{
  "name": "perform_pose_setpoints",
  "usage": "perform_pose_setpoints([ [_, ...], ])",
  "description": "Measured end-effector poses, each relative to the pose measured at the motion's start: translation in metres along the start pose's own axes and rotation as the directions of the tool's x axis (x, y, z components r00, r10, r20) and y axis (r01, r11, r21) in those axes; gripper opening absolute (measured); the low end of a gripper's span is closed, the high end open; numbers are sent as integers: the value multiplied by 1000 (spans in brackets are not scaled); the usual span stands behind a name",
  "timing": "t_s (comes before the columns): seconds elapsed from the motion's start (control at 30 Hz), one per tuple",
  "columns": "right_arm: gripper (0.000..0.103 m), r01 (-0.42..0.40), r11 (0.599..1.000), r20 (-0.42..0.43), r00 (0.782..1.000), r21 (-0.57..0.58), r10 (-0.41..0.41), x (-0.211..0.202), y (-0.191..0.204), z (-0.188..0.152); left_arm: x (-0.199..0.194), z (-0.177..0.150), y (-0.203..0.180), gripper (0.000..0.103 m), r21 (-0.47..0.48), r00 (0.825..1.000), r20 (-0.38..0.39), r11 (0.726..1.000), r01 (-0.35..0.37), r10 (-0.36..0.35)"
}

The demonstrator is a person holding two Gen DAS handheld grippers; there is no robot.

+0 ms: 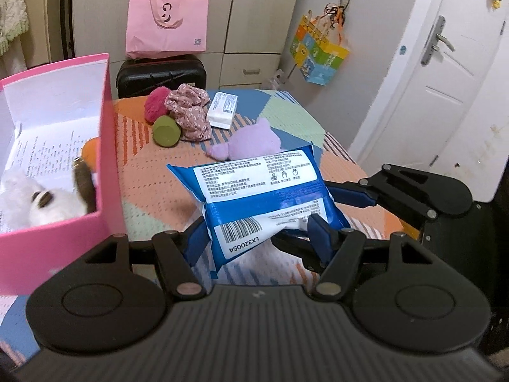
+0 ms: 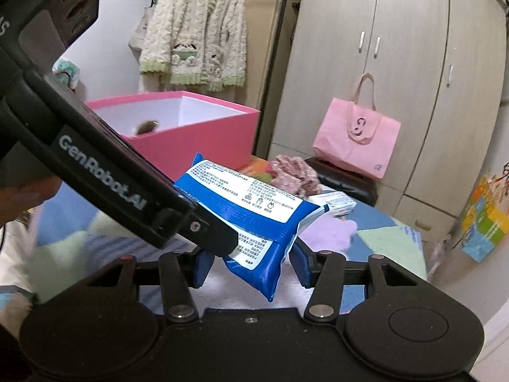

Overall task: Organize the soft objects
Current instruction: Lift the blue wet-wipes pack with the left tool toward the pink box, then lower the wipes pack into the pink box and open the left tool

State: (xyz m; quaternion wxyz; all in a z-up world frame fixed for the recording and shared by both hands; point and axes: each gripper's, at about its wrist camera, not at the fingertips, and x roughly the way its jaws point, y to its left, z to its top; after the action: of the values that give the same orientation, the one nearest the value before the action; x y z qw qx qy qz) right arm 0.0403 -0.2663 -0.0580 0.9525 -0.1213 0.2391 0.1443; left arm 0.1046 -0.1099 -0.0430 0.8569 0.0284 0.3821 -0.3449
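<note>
A blue and white pack of wipes (image 1: 254,187) hangs above the patterned tablecloth (image 1: 149,172), held from two sides. My left gripper (image 1: 259,238) is shut on its near end, blue pads pressed on both edges. From the right, the right gripper's fingers (image 1: 356,194) pinch the pack's side. In the right wrist view the pack (image 2: 254,203) has its lower corner between the pads of my right gripper (image 2: 251,264), and one of the left gripper's fingers (image 2: 219,238) crosses in front. An open pink box (image 1: 105,127) at the left holds a white plush toy (image 1: 31,200).
On the table beyond lie a purple plush (image 1: 251,143), a green roll (image 1: 165,130), a red fluffy ball (image 1: 156,103), a floral cloth (image 1: 191,111) and a white tissue pack (image 1: 222,109). A pink tote (image 1: 167,22) sits on a black suitcase (image 1: 159,76) behind.
</note>
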Motion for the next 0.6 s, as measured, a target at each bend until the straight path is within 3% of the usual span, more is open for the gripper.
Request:
perform_pose_setpoints([
  [0.6,57,-237,970,-41,970,61,240,-33,51,30,-95,-24,18,67,4,998,-33,999,-48,48],
])
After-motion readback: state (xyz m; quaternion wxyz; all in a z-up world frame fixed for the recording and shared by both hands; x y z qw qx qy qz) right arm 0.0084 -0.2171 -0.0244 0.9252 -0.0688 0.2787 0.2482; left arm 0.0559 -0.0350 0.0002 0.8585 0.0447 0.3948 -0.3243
